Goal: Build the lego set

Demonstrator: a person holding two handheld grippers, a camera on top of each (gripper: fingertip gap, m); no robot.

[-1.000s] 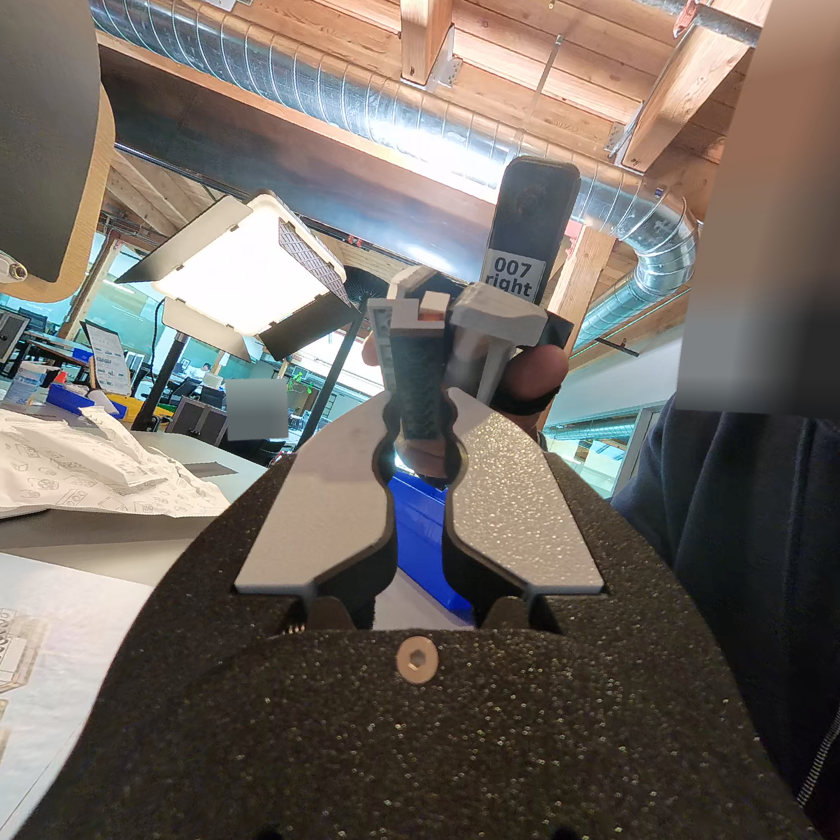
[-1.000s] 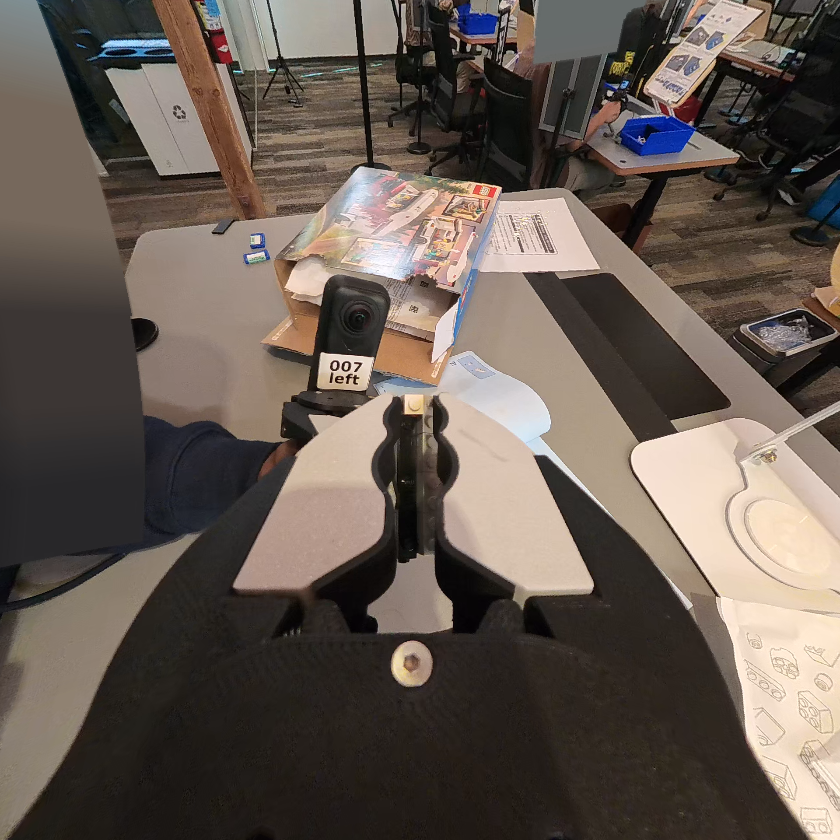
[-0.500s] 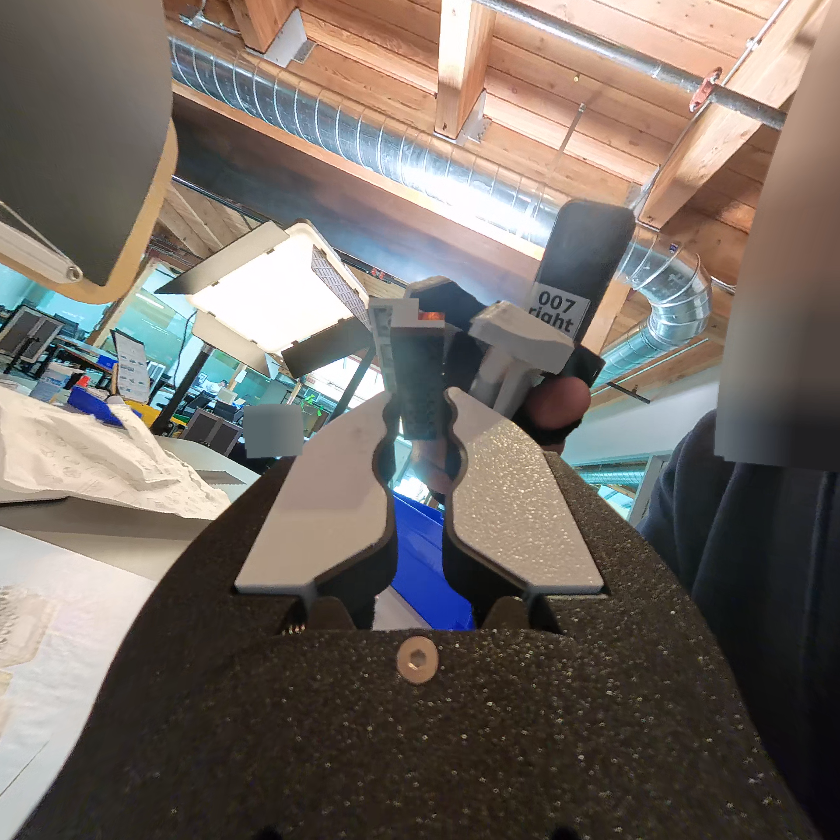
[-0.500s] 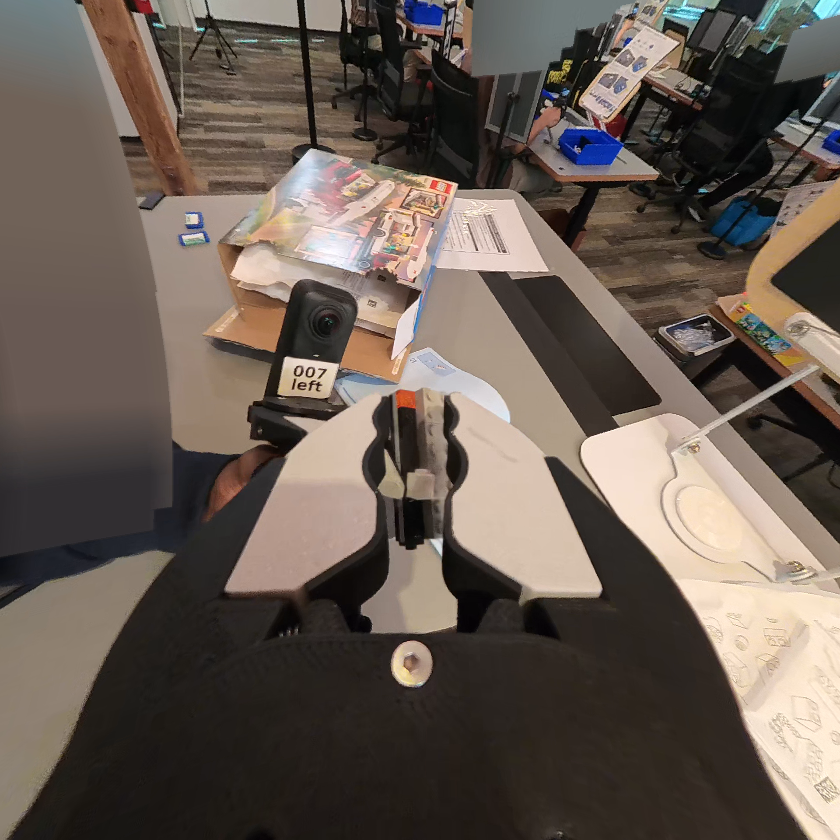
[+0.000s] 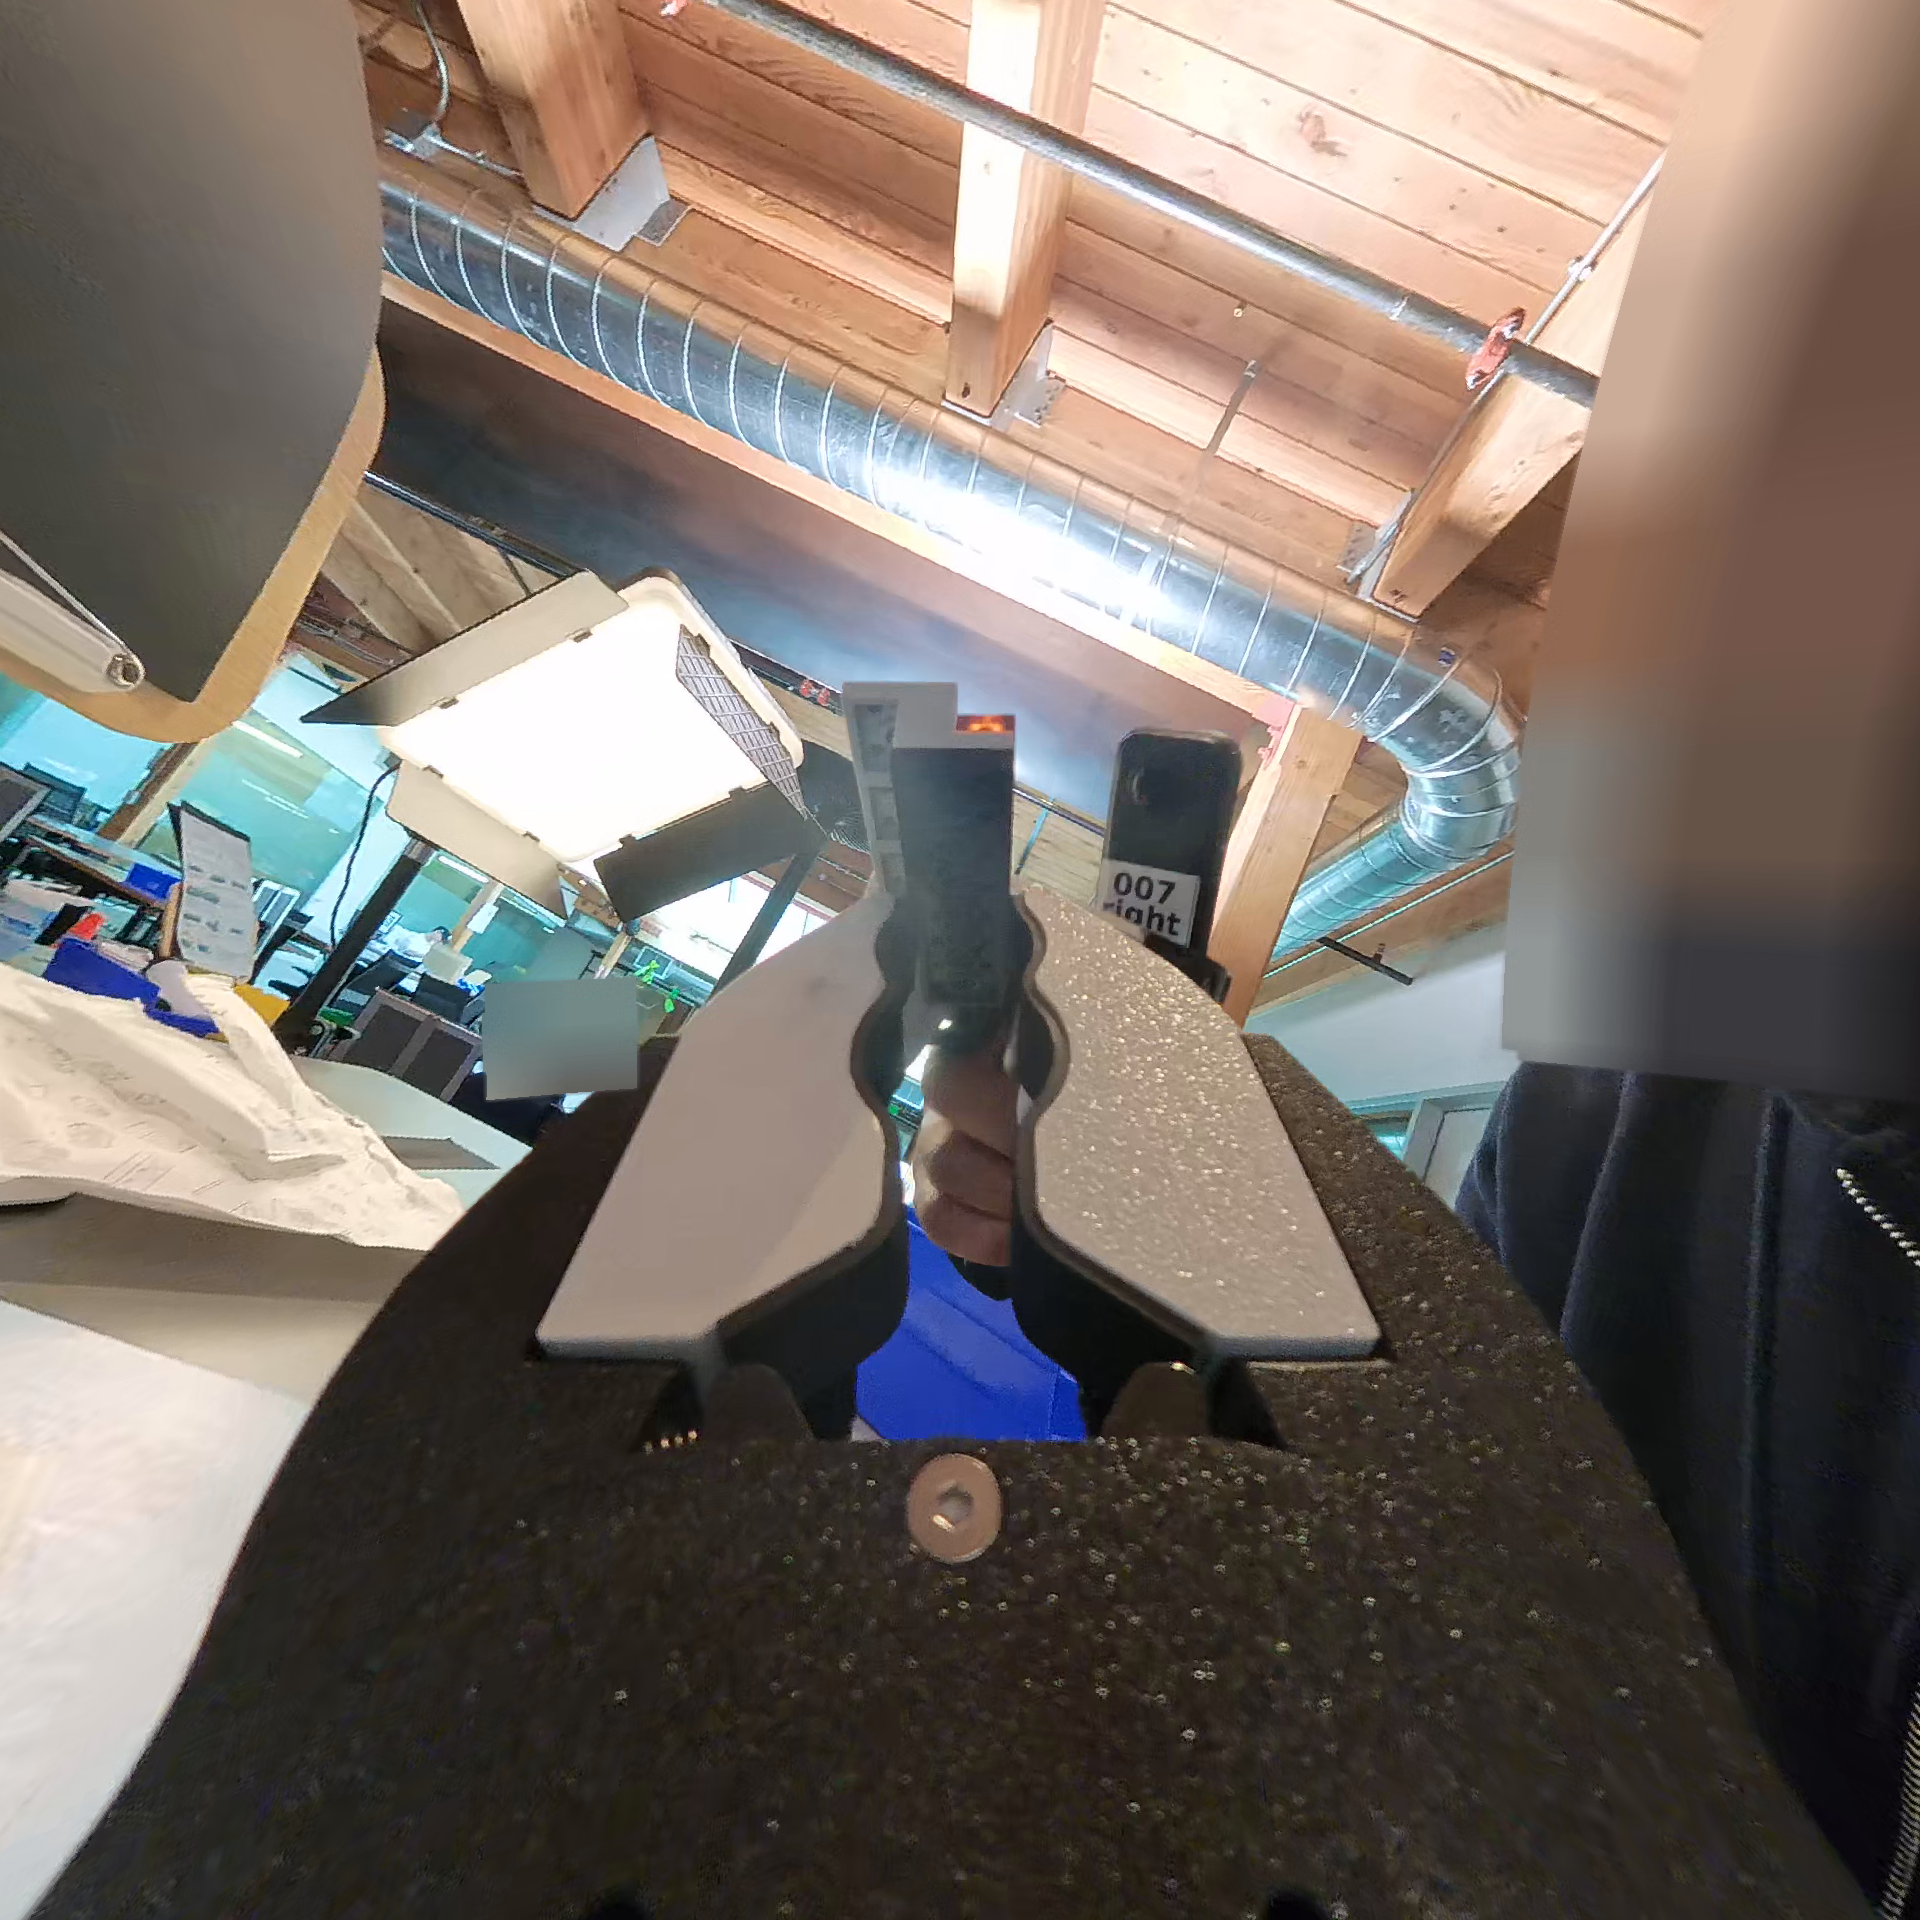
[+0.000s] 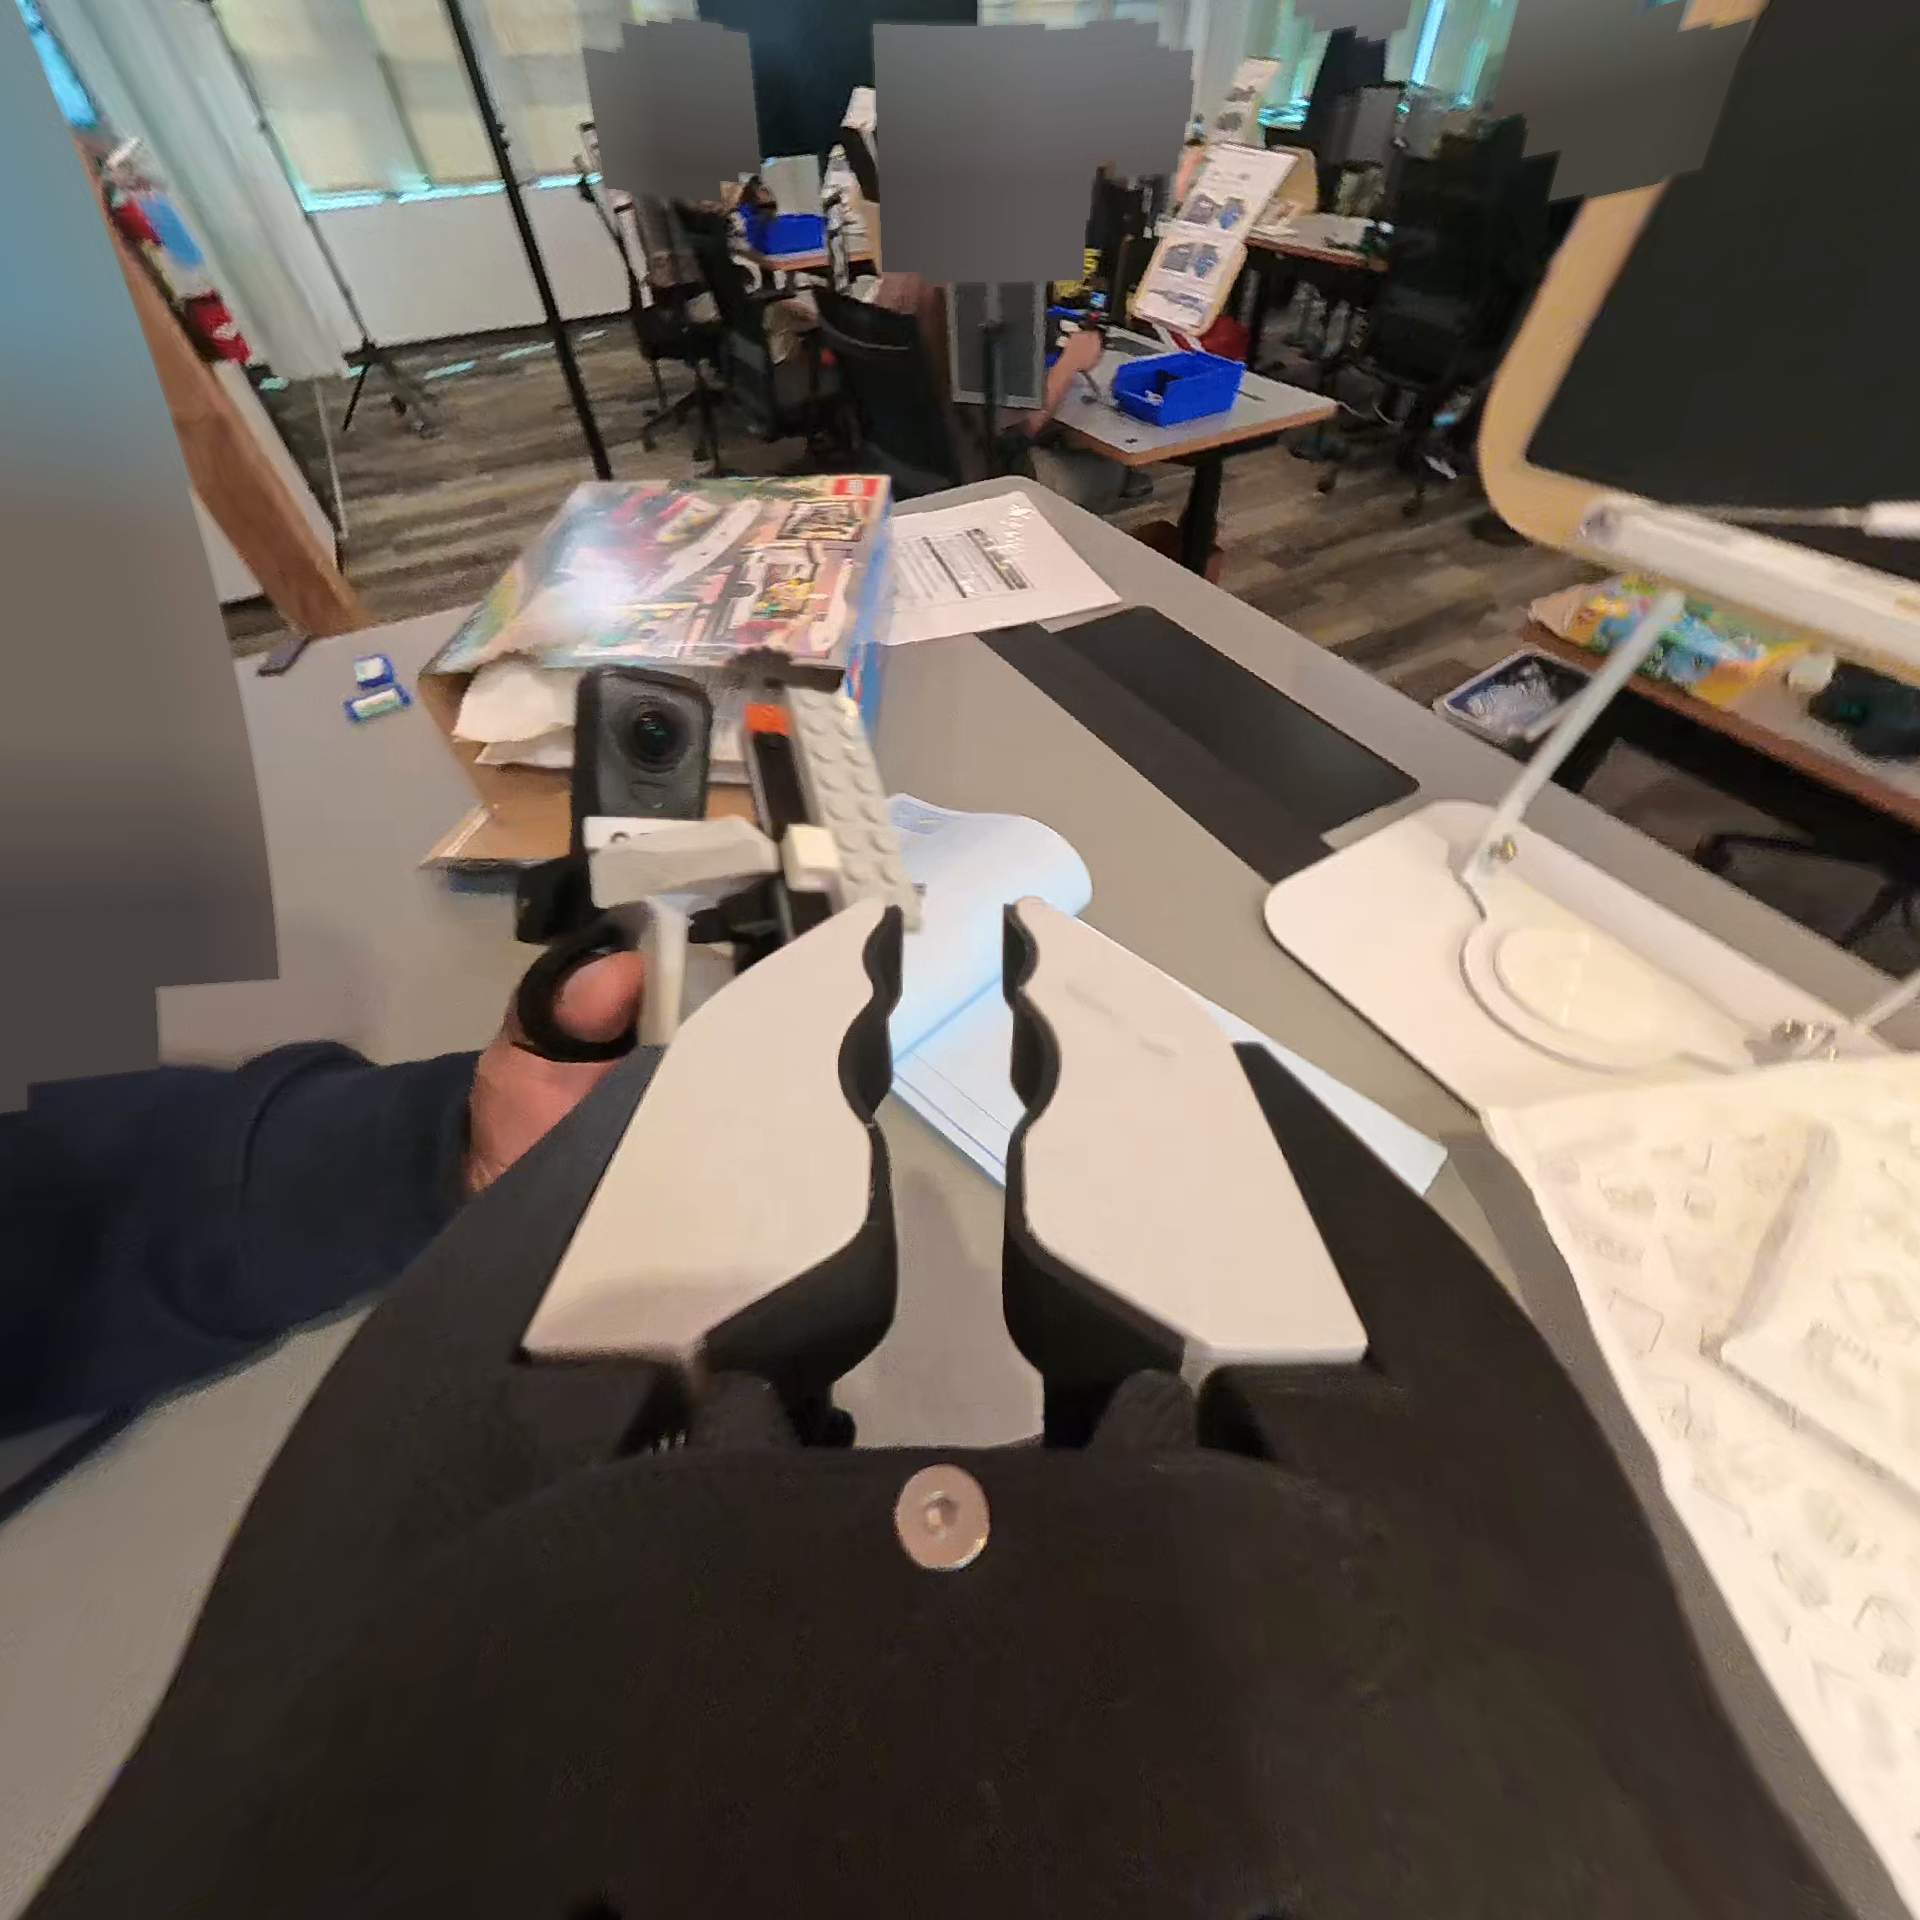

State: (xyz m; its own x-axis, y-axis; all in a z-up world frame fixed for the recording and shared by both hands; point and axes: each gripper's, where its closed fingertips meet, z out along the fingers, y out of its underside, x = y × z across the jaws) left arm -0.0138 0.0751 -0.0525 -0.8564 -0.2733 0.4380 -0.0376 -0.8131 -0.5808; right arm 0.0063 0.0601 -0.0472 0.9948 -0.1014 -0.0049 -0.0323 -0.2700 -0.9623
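Observation:
My left gripper is shut on a small brick assembly: a light grey studded plate, a black part and an orange piece at the far end. It holds it upright in the air. In the right wrist view the same assembly stands in the left gripper, with a small white brick on its side. My right gripper is open and empty, just right of the assembly's near end, with a booklet behind the gap. The right gripper's camera body shows behind my left fingers; its fingers are hidden there.
A grey table carries a colourful torn-open box, printed sheets, a black mat, a white lamp base and a white printed bag. A lit light panel stands behind it. A blue bin lies below my left gripper. Left and right tips are no more than a few centimetres apart.
My right gripper, closed around the assembly a second ago, has opened and drawn back to the right. The assembly stays in my left gripper, which has tilted upward.

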